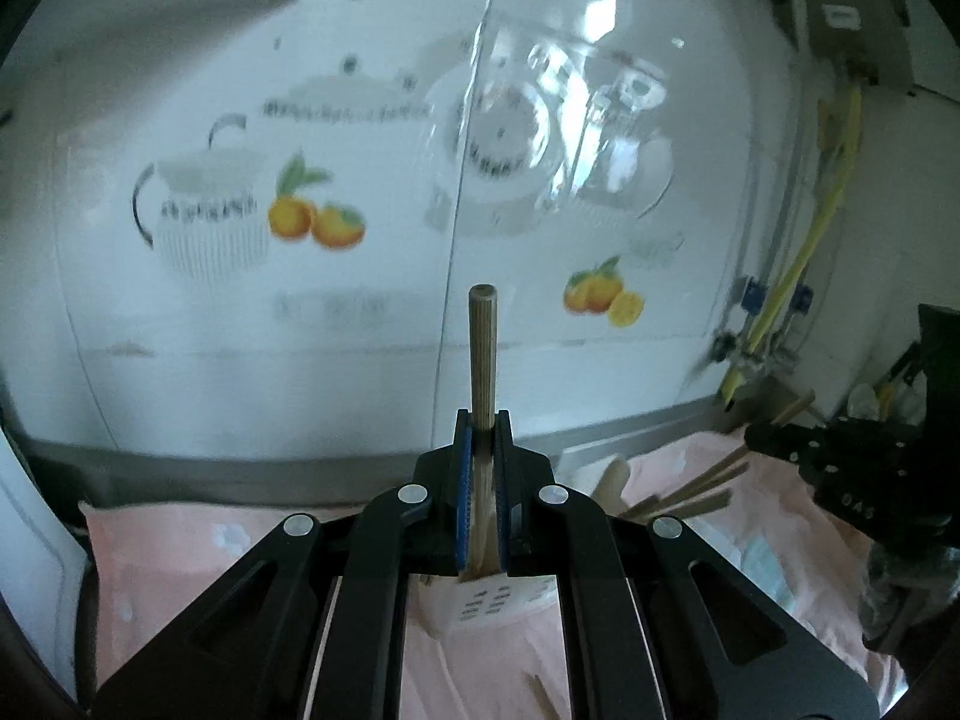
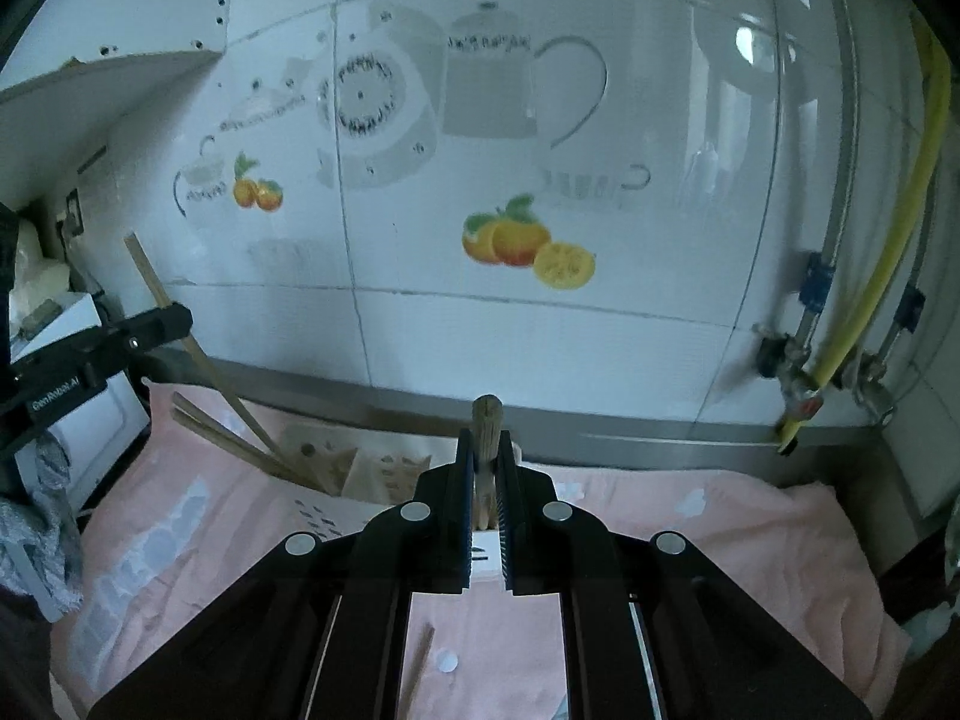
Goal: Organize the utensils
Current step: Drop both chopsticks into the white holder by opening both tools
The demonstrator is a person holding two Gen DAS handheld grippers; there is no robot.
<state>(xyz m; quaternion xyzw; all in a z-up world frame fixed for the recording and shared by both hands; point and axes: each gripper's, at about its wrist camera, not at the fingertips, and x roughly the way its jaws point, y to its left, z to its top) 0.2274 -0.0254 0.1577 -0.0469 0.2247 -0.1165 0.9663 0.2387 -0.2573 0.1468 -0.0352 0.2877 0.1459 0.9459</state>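
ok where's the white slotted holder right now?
In the right wrist view the white slotted holder sits on the pink cloth near the tiled wall, just left of the right gripper, with wooden sticks leaning out of it.

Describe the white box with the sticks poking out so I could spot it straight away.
Start at the pink cloth spread below the tiled wall with orange-fruit pictures. Near the cloth's back edge stands a white utensil holder with rows of small dark slots. It alone has wooden sticks leaning out of its top.
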